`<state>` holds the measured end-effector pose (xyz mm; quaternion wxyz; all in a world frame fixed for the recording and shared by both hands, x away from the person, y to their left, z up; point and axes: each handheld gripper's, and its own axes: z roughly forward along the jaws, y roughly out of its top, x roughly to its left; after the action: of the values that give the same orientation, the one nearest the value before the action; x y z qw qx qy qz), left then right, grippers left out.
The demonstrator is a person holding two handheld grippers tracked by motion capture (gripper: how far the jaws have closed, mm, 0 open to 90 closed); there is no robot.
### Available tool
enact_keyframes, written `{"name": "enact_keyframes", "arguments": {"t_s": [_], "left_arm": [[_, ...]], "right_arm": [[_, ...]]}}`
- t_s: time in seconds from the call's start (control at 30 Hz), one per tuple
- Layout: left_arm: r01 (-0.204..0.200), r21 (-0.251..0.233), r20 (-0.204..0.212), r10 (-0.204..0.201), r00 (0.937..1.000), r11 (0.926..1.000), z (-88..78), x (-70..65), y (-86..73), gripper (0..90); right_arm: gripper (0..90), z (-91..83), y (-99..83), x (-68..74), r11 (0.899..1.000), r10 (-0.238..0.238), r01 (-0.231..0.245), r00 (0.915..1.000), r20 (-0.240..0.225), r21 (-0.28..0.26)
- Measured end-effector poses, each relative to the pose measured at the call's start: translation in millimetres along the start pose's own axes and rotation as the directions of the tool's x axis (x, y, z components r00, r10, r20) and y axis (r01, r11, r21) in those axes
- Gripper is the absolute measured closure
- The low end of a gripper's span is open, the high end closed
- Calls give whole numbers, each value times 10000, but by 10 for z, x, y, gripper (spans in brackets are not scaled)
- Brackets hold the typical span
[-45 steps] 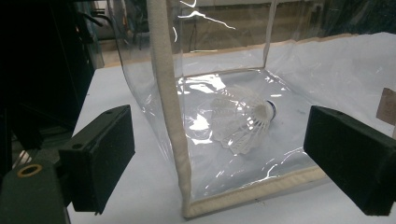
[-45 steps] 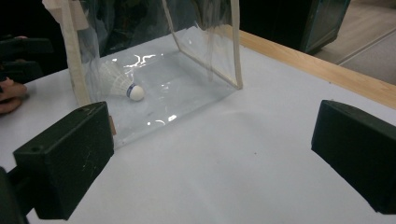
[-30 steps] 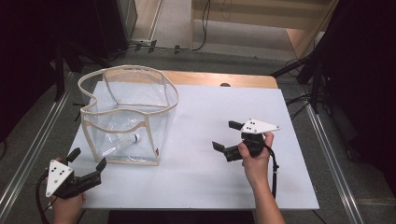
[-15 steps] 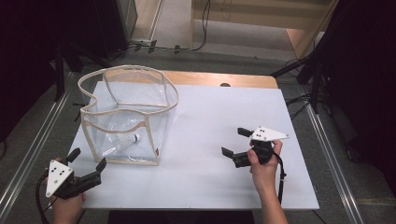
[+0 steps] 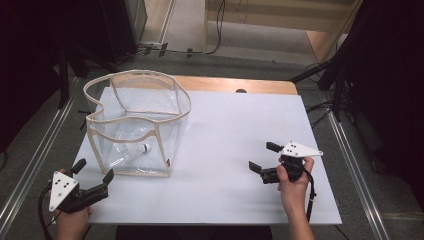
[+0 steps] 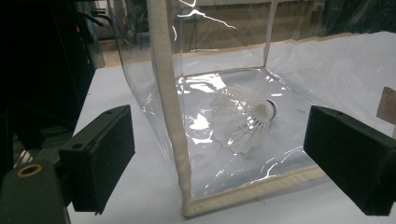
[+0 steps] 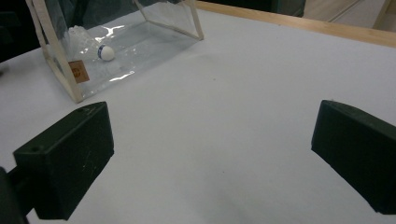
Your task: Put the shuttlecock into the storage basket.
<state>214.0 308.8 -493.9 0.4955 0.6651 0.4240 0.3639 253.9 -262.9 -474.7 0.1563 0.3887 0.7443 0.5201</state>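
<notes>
A clear plastic bag with cream trim (image 5: 135, 122) stands open-topped on the left of the white table (image 5: 230, 125). A white shuttlecock (image 5: 131, 151) (image 6: 243, 116) (image 7: 88, 42) lies on its side inside the bag, on the bottom. My left gripper (image 5: 92, 172) (image 6: 219, 168) is open at the table's front left corner, just outside the bag's near corner (image 6: 170, 116). My right gripper (image 5: 264, 156) (image 7: 210, 158) is open at the front right, low over bare table, with nothing between its jaws.
A wooden strip (image 5: 235, 85) edges the table's far side. Dark stands and cables (image 5: 340, 75) flank the table. A small brown tag (image 7: 77, 71) hangs on the bag's right edge. Bare white surface lies between the bag and my right gripper.
My right gripper has drawn back toward the front right of the table. The left gripper, the bag and the shuttlecock have stayed put.
</notes>
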Motion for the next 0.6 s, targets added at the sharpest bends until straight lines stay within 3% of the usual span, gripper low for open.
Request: {"name": "enact_keyframes", "arguments": {"t_s": [0.6], "left_arm": [[-69,4,-29,69,10000,10000,2,-3,-1,93]], "right_arm": [[0,-290,-196,-156,9995,302,-308,9978,583,102]]}}
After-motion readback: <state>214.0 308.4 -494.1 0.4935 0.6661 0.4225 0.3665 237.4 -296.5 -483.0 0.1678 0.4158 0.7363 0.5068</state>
